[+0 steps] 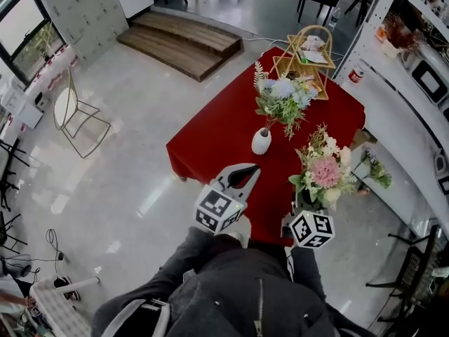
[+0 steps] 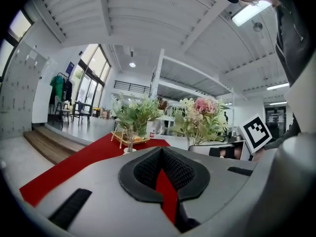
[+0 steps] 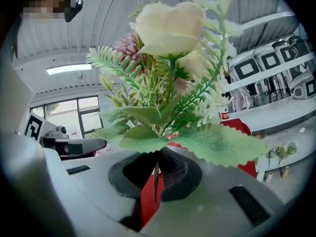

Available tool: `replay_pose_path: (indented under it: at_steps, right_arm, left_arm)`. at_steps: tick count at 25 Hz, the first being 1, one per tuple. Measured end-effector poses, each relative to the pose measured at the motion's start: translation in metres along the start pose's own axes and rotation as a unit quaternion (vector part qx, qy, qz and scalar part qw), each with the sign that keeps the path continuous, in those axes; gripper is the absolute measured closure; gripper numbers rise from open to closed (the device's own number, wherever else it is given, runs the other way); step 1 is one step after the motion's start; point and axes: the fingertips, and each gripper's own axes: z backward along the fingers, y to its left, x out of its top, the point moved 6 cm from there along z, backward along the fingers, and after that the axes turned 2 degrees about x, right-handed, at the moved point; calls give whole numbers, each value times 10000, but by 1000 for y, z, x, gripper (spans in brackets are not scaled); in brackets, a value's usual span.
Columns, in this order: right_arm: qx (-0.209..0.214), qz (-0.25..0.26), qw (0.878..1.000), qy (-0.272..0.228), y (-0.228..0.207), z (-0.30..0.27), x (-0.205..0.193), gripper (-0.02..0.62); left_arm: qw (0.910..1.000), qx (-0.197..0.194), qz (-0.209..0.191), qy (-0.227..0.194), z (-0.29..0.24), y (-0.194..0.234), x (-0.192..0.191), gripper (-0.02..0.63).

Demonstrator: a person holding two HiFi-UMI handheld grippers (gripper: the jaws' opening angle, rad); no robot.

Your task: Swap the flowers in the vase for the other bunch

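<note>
A white vase [image 1: 261, 141] stands on the red table [image 1: 217, 128] and holds a bunch of blue flowers and greenery [image 1: 283, 98]. The same vase bunch [image 2: 132, 115] rises beyond my left gripper in the left gripper view. My right gripper [image 1: 303, 203] is shut on the thin stems of a pink and cream bunch [image 1: 324, 170], held upright over the table's near right corner. Those stems [image 3: 156, 174] run down between its pads. My left gripper [image 1: 252, 170] hovers over the table's near edge, in front of the vase. It is shut, with nothing between its pads [image 2: 148, 169].
A gold wire basket [image 1: 306, 55] sits at the table's far end. White shelving and a counter [image 1: 414, 90] run along the right, with a small sprig [image 1: 377, 169] beside the table. A gold chair [image 1: 74, 111] and a wooden step [image 1: 179, 41] stand on the floor to the left.
</note>
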Motion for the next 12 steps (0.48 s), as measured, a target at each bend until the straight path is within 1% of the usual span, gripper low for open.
replay_pose_path:
  at_steps: [5,12]
  right_arm:
    - [2,77,10000,-14,5,3,-4,574]
    - [49,127,9999,-42,8,2,-4,574]
  left_arm:
    - [9999,93,109,14,9,2,-5,597]
    - [9998,149,92,-9,12,3,-6,597]
